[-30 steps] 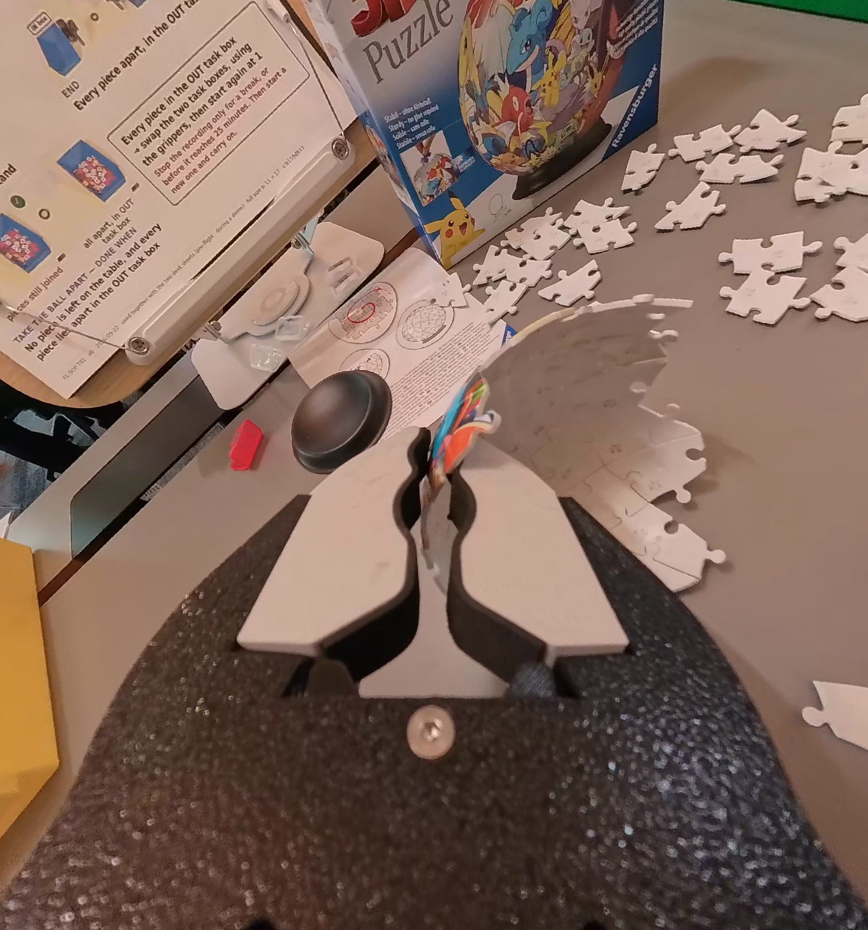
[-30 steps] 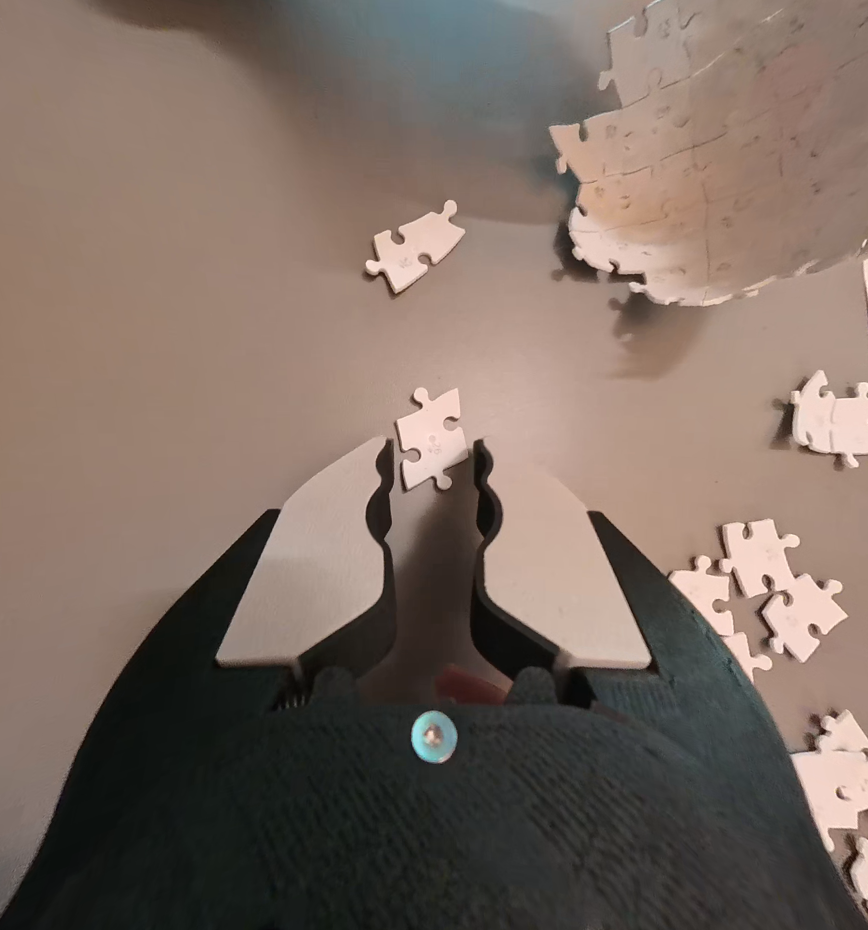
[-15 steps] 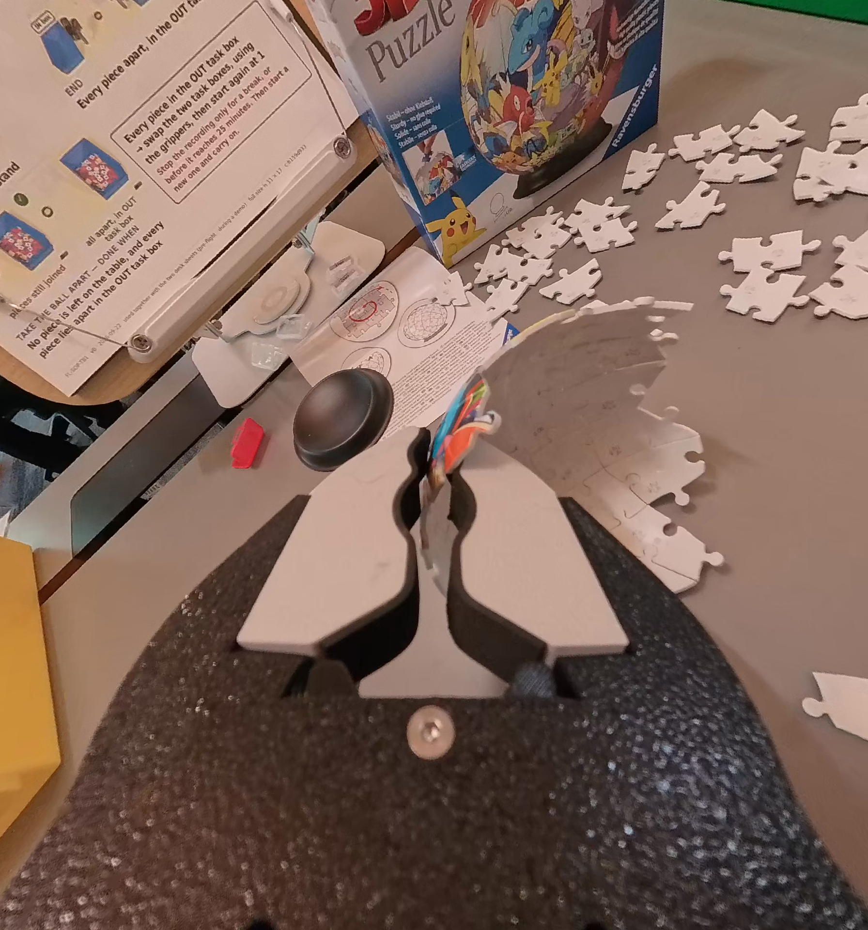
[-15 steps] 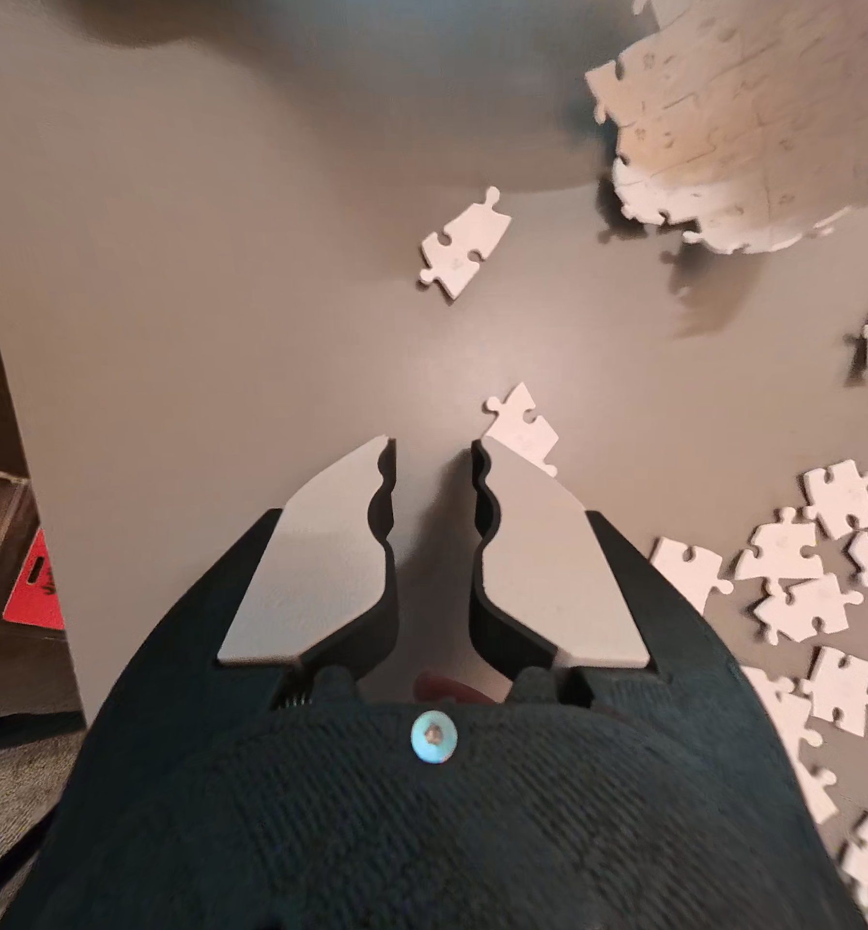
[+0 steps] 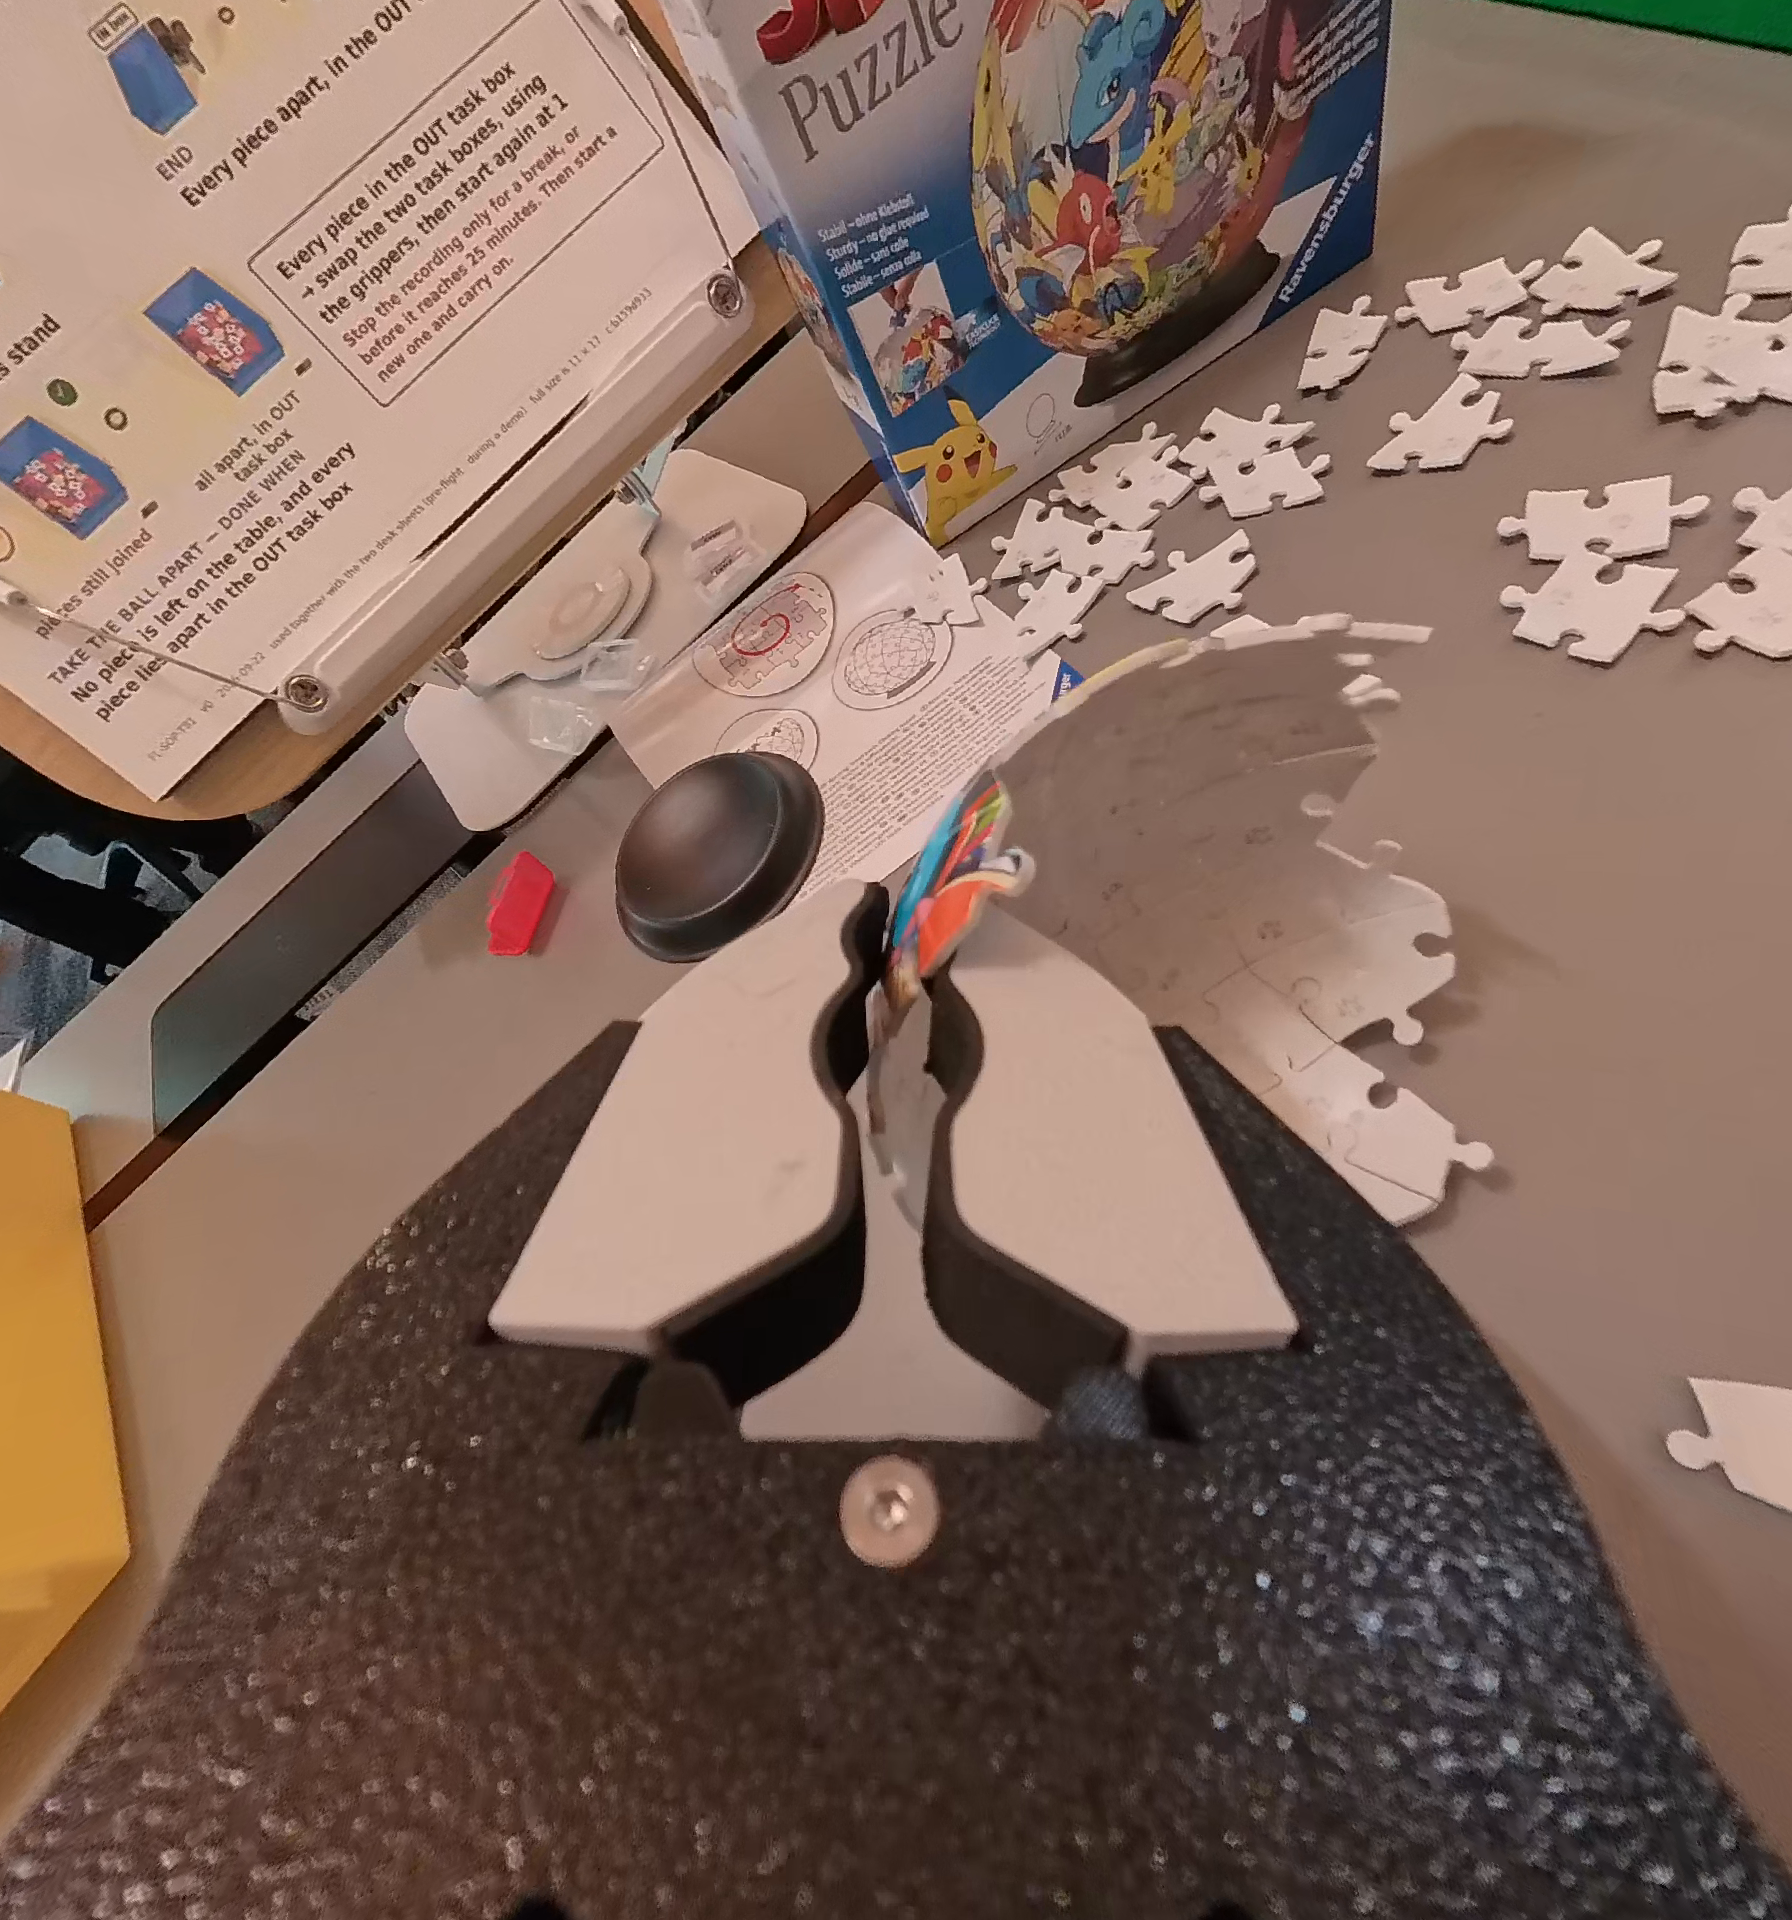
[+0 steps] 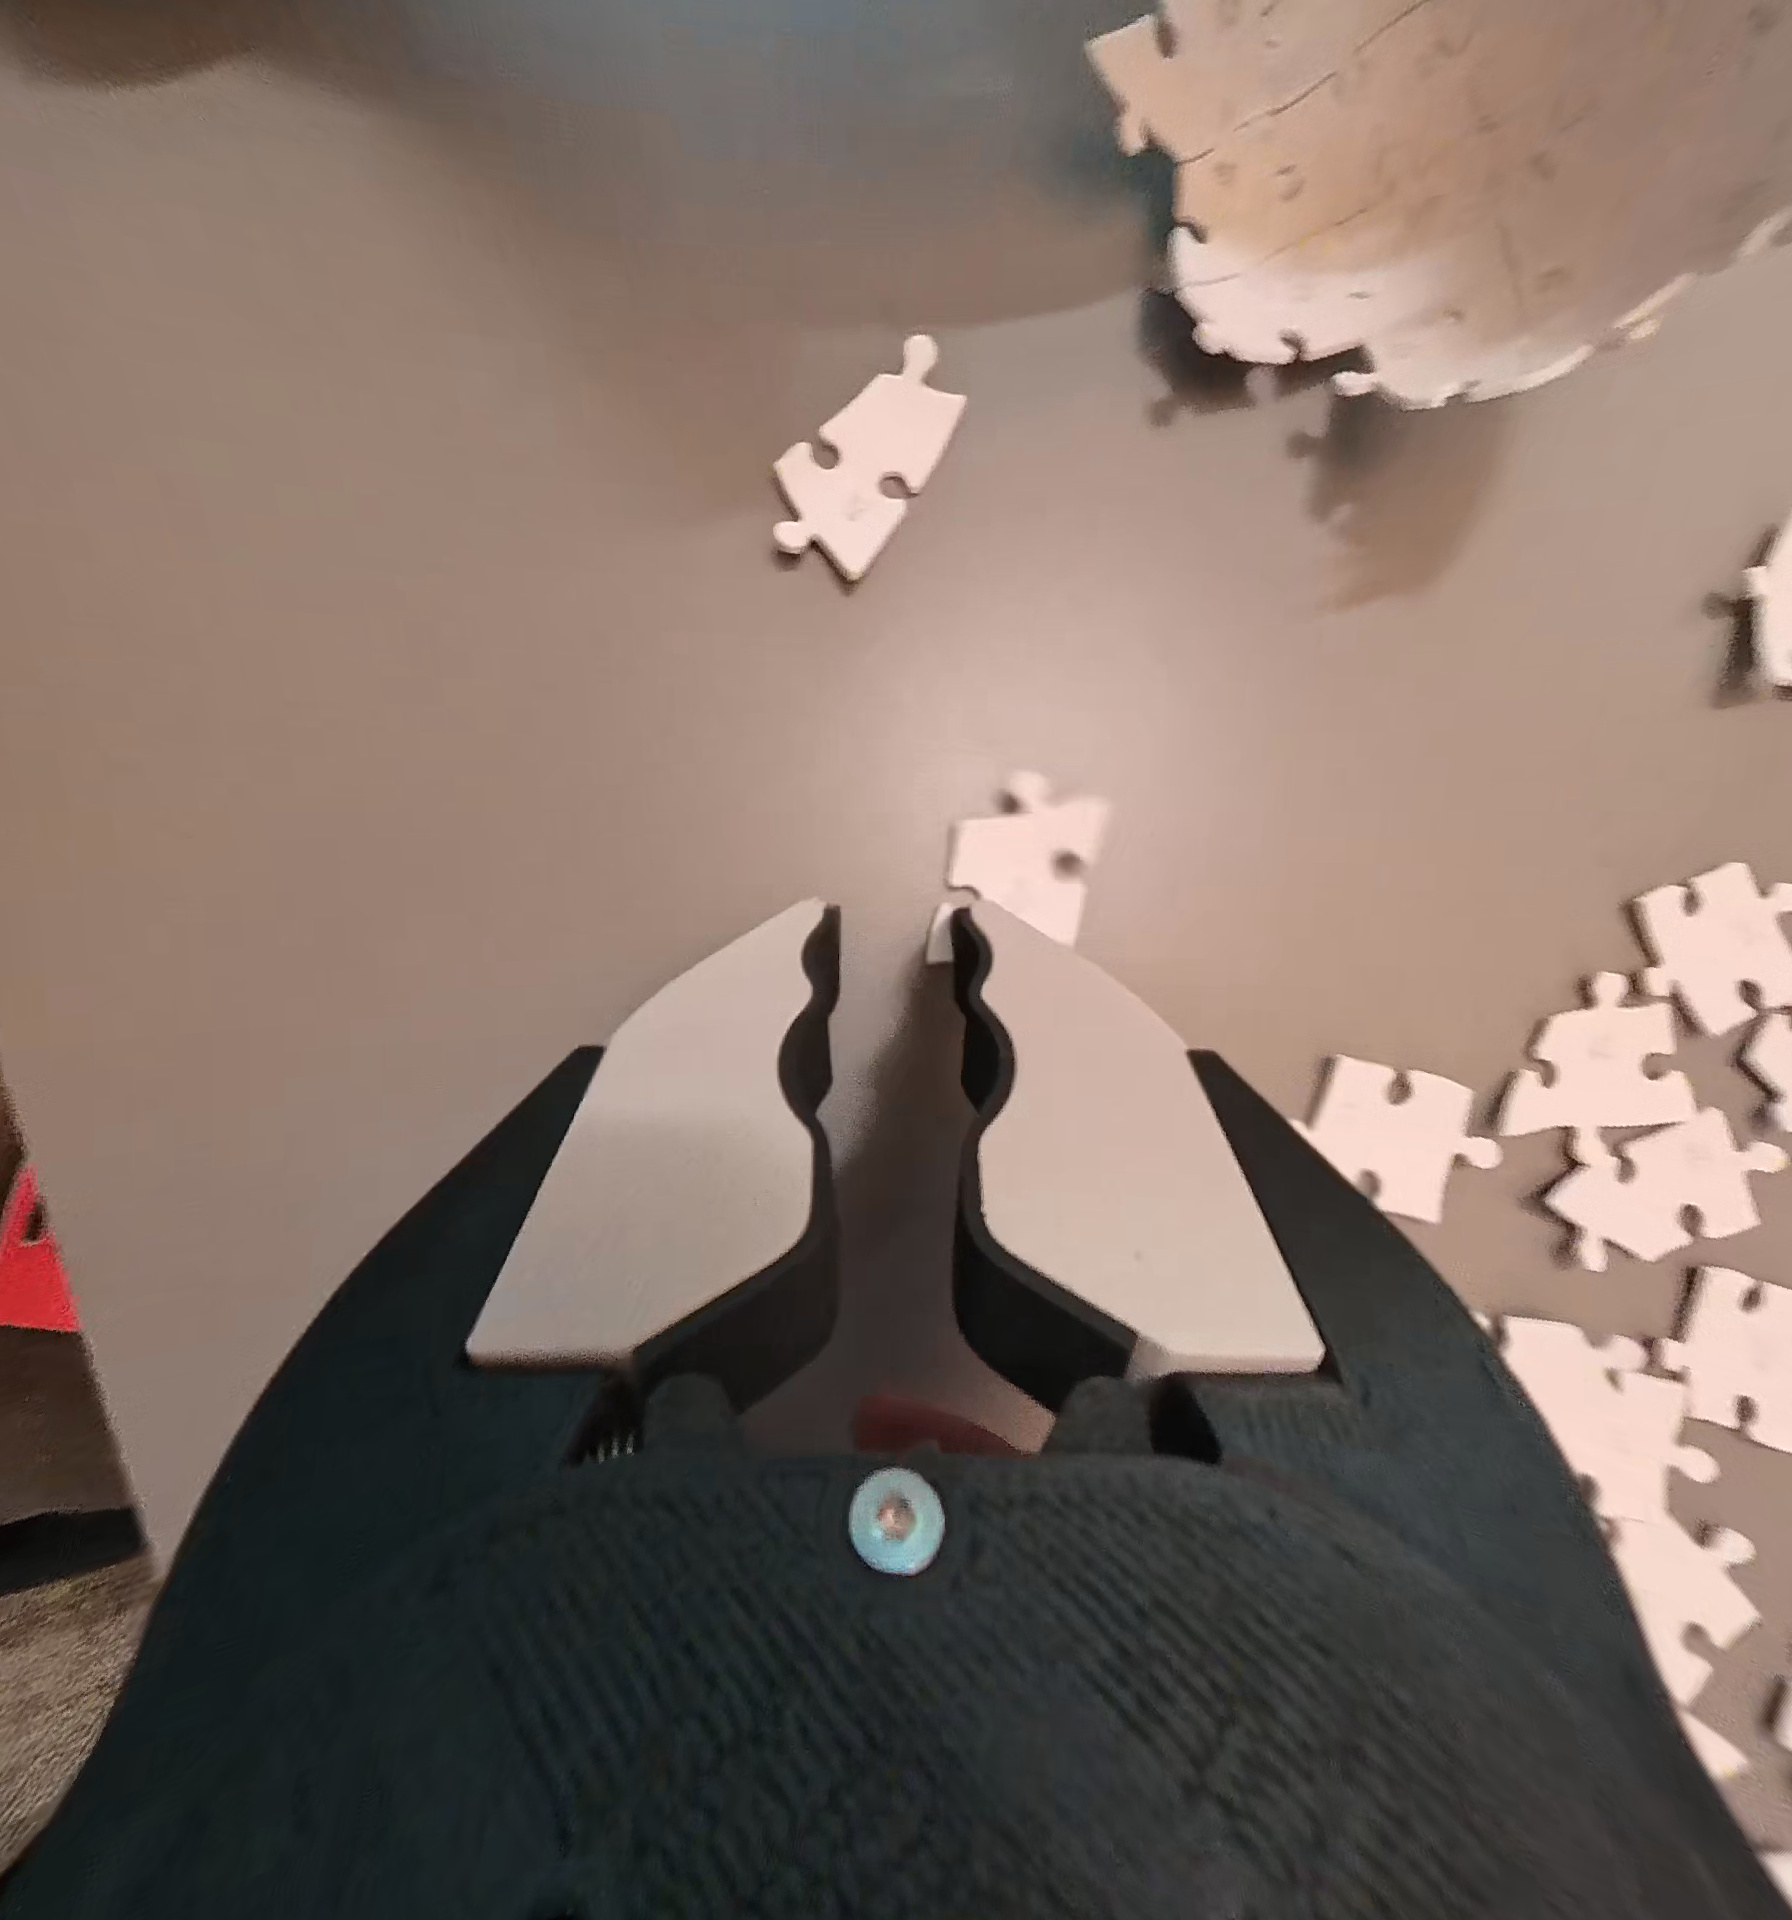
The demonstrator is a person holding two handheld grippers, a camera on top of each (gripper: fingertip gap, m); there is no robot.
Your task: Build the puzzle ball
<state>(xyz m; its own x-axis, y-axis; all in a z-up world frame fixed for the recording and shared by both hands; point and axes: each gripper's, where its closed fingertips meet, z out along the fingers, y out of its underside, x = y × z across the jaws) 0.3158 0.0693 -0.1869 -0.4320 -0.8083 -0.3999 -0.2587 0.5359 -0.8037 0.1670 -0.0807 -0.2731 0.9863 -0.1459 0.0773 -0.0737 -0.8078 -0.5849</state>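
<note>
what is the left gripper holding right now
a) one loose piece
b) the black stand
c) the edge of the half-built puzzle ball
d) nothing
c: the left gripper is shut on the rim of the curved half-built puzzle ball; the black stand sits untouched behind.

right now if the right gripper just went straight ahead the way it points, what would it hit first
Probably the grey table. The open right gripper points down at it, a single loose puzzle piece just off its right fingertip; depth is unclear, so the piece might be clipped.
</note>
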